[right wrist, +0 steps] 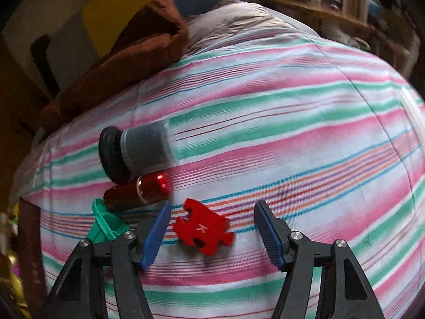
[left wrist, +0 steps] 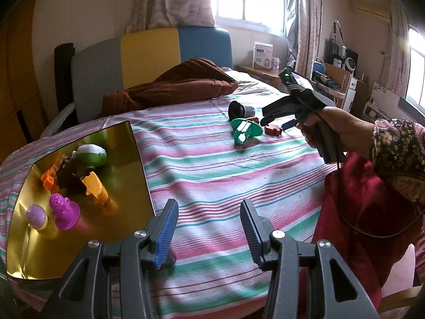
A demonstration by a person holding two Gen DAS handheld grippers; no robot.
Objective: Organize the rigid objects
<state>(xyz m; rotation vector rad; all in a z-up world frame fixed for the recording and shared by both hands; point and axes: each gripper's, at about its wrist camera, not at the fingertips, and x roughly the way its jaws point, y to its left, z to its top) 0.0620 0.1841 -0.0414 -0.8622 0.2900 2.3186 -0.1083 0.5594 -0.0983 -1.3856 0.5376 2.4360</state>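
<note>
A red puzzle piece [right wrist: 203,230] lies flat on the striped bedspread [right wrist: 292,133]. My right gripper [right wrist: 212,212] hangs over it, open, fingers on either side and not touching it. Left of it lie a red cylinder [right wrist: 143,191], a black and grey cylinder [right wrist: 138,151] and a green flanged piece [right wrist: 106,224]. In the left wrist view a hand holds the right gripper [left wrist: 265,118] above the puzzle piece [left wrist: 273,129], next to the green piece [left wrist: 245,130]. My left gripper [left wrist: 209,210] is open and empty over the bedspread, beside a gold tray [left wrist: 130,159].
The gold tray holds several toys: a purple one [left wrist: 63,210], a yellow one [left wrist: 94,186], an orange one [left wrist: 49,178] and a green and white one [left wrist: 90,154]. A brown quilt [left wrist: 172,85] lies at the bed's head. A small blue object [left wrist: 289,123] sits behind the puzzle piece.
</note>
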